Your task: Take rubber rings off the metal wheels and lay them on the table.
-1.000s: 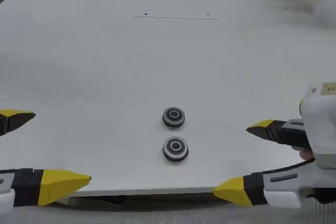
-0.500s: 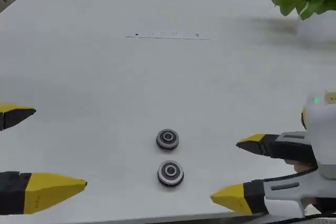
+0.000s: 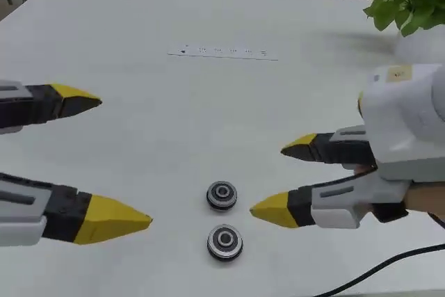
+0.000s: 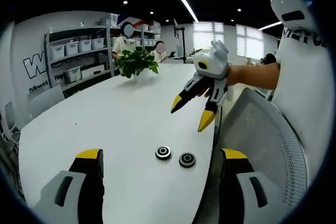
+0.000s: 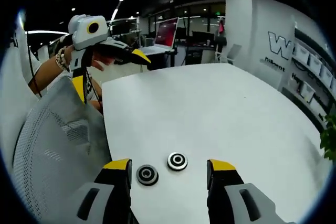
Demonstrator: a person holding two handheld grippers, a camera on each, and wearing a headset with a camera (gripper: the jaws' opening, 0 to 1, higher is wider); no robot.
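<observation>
Metal wheels (image 3: pixel 222 196) are lying nr table (image 3: pixel 139 19) front edge, btwn left gripper (image 3: pixel 125 161) & right gripper (image 3: pixel 267 179), both gaping wide, holding nothing.

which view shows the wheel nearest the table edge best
The head view: the wheel lies unobstructed, seen from above and in the sharpest detail. The right gripper view shows it smaller, low in the frame; the left gripper view shows it small and oblique.
</observation>
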